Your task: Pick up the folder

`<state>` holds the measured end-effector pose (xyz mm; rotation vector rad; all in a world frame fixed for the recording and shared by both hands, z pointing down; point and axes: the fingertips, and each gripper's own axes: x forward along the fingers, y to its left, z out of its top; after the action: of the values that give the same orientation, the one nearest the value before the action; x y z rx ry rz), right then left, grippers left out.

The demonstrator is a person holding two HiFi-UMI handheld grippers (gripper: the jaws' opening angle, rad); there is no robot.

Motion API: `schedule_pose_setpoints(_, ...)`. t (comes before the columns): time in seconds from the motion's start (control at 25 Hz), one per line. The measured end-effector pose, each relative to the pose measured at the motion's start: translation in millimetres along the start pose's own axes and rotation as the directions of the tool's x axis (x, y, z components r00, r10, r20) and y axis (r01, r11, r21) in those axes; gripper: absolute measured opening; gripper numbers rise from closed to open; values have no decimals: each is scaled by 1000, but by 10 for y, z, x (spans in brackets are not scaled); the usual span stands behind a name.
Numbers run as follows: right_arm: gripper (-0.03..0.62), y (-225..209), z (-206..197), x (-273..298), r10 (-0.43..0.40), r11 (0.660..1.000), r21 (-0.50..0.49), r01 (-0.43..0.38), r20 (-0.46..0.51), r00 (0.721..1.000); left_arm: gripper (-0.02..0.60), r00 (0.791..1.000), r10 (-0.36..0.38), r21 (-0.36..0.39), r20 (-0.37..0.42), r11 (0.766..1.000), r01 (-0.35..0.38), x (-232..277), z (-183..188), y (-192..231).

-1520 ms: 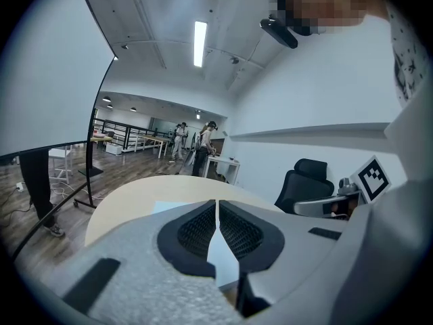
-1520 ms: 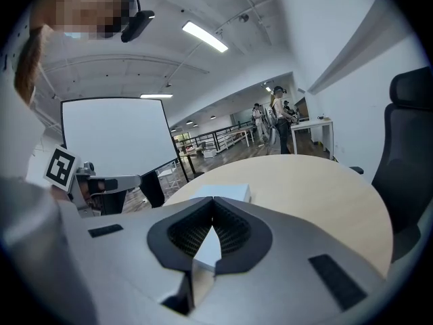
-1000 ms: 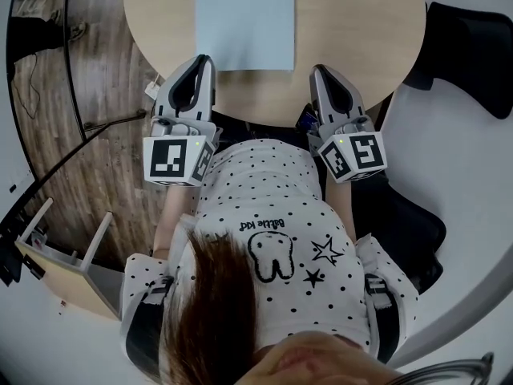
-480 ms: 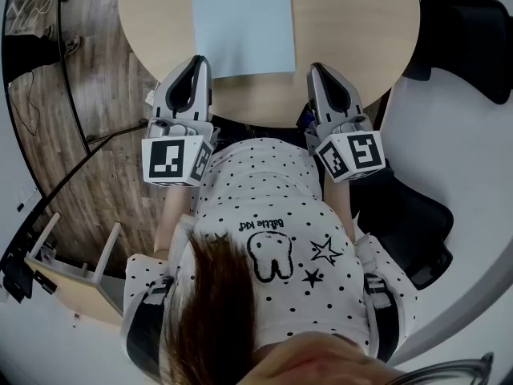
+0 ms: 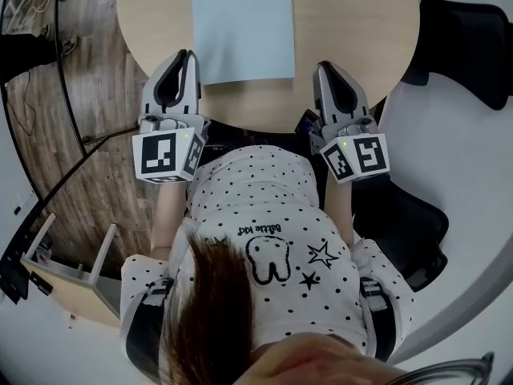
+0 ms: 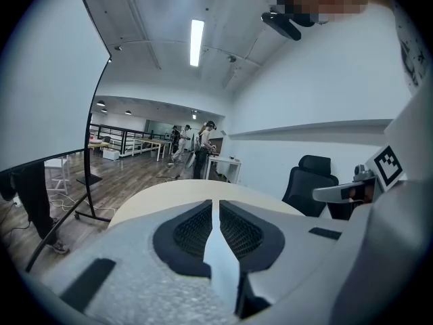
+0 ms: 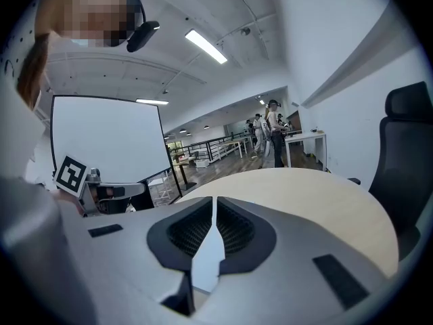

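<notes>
Pale table (image 5: 361, 22), blue folder (image 5: 244, 22), seemingly wooden floor (image 5: 104, 70)

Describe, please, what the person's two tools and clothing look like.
The left tool and right tool are light grey with black, mesh-textured inner linings. Each carries a white cube printed with black square markers. The person wears a white top with black dots.

Round pale worktop (image 5: 361, 30) on wood-plank floor (image 5: 108, 203); black office chair (image 5: 471, 45) off its right edge; ceiling strip light (image 6: 197, 42).
</notes>
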<state>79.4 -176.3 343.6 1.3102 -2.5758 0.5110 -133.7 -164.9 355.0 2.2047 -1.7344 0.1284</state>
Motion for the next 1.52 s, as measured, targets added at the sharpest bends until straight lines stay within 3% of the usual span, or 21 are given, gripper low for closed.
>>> schedule_pose_setpoints(0.08, 18, -52, -15, 54, -1, 1000, -2, 1, -6, 1000, 47, 1000, 5, -6, 1, 1000, -5, 68, 3, 54)
schedule_pose_setpoints(0.12, 46, -79, -40, 93, 3, 1000, 1, -3, -9, 1000, 120, 1000, 4, -10, -2, 1000, -4, 110, -19, 77)
schedule_pose_setpoints(0.16, 82, -108, -73, 142, 8, 1000, 4, -8, -13, 1000, 150, 1000, 2, -17, -6, 1000, -2, 158, -57, 103)
schedule_pose_setpoints(0.64, 129, -322, -319, 768, 22, 999, 40, -19, -66, 998, 150, 998, 26, -76, -49, 997, -30, 535, -329, 509)
schedule_pose_setpoints(1.24, 152, -547, -496, 1203, 6, 998, 63, 2, -119, 993, 179, 995, -12, -109, -103, 994, 0, 942, -558, 622)
schedule_pose_setpoints(1.52, 166, -642, -583, 1365, -7, 996, 83, 19, -143, 990, 195, 986, -23, -147, -168, 989, -2, 1153, -830, 702)
